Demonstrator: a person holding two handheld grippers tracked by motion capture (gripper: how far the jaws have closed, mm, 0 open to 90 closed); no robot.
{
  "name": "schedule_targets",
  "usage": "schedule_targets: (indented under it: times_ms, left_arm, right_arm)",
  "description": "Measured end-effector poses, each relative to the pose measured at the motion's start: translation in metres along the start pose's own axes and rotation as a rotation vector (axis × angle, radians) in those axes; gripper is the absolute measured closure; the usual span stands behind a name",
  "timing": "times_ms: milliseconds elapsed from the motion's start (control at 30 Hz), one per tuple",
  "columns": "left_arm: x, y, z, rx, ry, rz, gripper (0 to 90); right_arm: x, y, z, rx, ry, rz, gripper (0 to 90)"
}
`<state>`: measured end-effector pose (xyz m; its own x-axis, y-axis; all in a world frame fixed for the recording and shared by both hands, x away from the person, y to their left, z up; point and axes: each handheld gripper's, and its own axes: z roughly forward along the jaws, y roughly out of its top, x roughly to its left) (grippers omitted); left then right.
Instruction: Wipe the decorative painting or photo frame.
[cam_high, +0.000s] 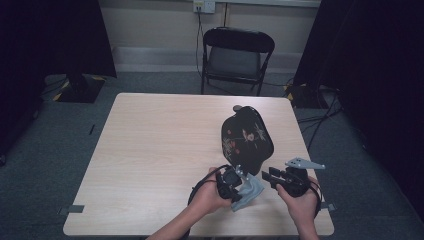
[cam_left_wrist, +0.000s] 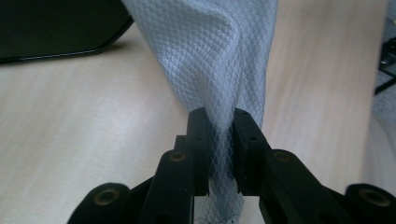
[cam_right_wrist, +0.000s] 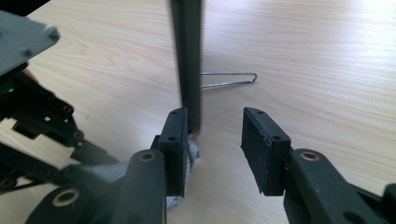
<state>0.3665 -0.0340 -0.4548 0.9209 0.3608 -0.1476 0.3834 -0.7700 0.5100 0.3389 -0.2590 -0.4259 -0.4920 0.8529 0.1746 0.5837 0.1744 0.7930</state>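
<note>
Nearest us, left gripper (cam_left_wrist: 219, 135) clenches pale grey mesh cloth (cam_left_wrist: 215, 56), long axis running up-away; right gripper (cam_right_wrist: 215, 135) released beside black floral fan-shaped case (cam_high: 247, 138), near wooden table's (cam_high: 150, 150) front edge.

One table (cam_high: 150, 165). One chair (cam_high: 237, 57) behind it. One black fan-shaped board with flower print (cam_high: 246, 140). One grey mesh cloth (cam_high: 248, 192). One wire stand (cam_right_wrist: 229, 80) lying on the wood. Two grippers: left gripper (cam_high: 238, 186), right gripper (cam_high: 267, 177). Two hands, one per gripper: left hand (cam_high: 210, 197), right hand (cam_high: 300, 202). One grey plate (cam_high: 305, 163) atop the right gripper. One wall socket (cam_high: 204, 5). Two dark curtains, one on each side: left curtain (cam_high: 50, 35), right curtain (cam_high: 370, 50).
</note>
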Motion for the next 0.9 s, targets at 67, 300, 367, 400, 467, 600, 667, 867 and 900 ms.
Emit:
schedule_targets:
  times_ms: [67,300,367,400,467,600,667,867,900]
  left_arm:
    - [0.0,0.001,0.0,0.002,0.005,-0.007,78.9]
    - [-0.014,0.003,-0.004,-0.012,-0.026,0.031,78.8]
    - [-0.015,0.006,-0.002,-0.011,-0.03,0.036,78.8]
    - [-0.016,0.008,0.0,-0.011,-0.04,0.037,78.9]
    - [-0.018,0.01,0.003,-0.01,-0.051,0.046,78.9]
    - [-0.022,0.014,0.008,-0.001,-0.066,0.052,78.8]
    - [-0.02,0.017,0.01,-0.01,-0.052,0.05,78.8]
    - [-0.004,0.023,0.007,-0.021,0.019,0.006,78.8]
    - [-0.002,0.024,0.006,-0.019,0.024,-0.004,78.9]
  right_arm:
    - [0.0,0.0,0.0,0.0,-0.001,0.0,61.5]
    - [-0.001,0.001,-0.001,-0.004,-0.001,0.003,61.5]
    - [-0.001,0.001,-0.001,-0.003,-0.003,0.003,61.5]
    - [-0.001,0.001,-0.002,-0.003,-0.002,0.002,61.6]
    - [-0.001,0.001,-0.003,-0.006,-0.005,0.0,61.5]
    - [-0.004,0.001,-0.005,-0.013,-0.009,0.008,61.6]
    - [-0.004,0.001,-0.004,-0.013,-0.008,0.008,61.5]
    - [-0.006,0.001,-0.006,-0.02,-0.011,0.012,60.8]
    - [-0.006,0.001,-0.006,-0.019,-0.013,0.013,60.5]
